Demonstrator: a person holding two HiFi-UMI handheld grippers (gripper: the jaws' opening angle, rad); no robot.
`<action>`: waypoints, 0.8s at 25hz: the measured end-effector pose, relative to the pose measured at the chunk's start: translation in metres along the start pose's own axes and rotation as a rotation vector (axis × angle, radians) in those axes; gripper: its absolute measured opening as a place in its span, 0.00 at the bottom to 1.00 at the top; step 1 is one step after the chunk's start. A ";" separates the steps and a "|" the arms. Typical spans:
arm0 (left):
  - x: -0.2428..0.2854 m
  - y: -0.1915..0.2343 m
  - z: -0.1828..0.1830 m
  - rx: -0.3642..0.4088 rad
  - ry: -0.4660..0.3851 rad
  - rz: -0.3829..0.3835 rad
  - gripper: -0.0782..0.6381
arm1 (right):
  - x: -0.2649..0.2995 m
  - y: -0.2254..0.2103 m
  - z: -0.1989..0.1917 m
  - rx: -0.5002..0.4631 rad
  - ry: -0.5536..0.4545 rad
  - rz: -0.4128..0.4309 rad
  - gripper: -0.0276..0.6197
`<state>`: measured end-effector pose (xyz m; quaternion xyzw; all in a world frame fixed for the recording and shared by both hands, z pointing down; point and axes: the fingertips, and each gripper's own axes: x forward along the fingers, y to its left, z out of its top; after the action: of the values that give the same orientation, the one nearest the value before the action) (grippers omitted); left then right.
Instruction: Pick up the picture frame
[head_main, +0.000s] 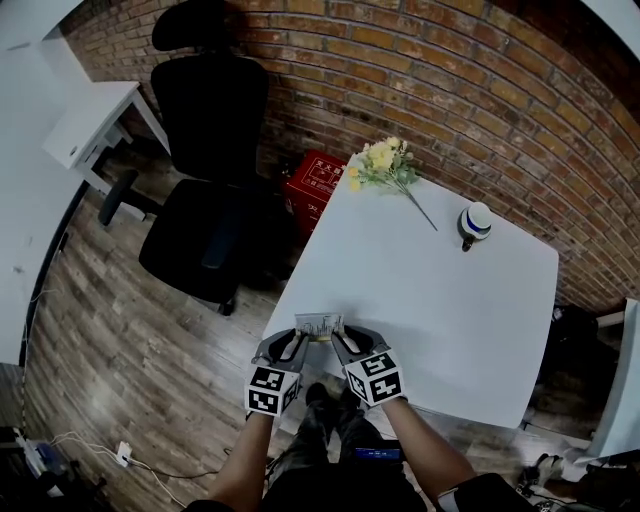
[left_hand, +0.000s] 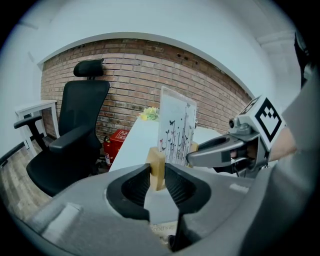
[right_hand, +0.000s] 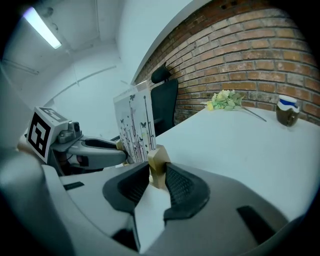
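You are in what looks like an office: a black high-backed swivel chair (head_main: 205, 170) with armrests and a headrest stands on the wood-plank floor (head_main: 130, 330) beside the plain white table (head_main: 440, 300) in front of you. A second white desk (head_main: 95, 118) sits farther off to your left. An exposed brick wall (head_main: 470, 80) runs behind the furniture, a long tube light (right_hand: 42, 27) glows on the white ceiling, and a white plug strip with cables (head_main: 122, 455) lies on the floor at your left.

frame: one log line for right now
frame: upright at table near edge | left gripper: jaws shut on frame base | right gripper: jaws shut on frame base
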<state>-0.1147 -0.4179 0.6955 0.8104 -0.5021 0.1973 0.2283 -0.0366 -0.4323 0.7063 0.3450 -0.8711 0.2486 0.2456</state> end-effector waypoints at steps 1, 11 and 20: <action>-0.002 -0.002 0.006 0.000 -0.006 -0.004 0.25 | -0.004 0.000 0.005 -0.002 -0.008 0.000 0.21; -0.029 -0.027 0.082 0.078 -0.113 -0.016 0.24 | -0.059 -0.002 0.072 -0.065 -0.112 -0.029 0.20; -0.040 -0.048 0.106 0.102 -0.170 -0.042 0.24 | -0.089 -0.005 0.087 -0.057 -0.144 -0.030 0.20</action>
<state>-0.0786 -0.4305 0.5783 0.8451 -0.4920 0.1485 0.1473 0.0015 -0.4453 0.5882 0.3680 -0.8879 0.1945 0.1959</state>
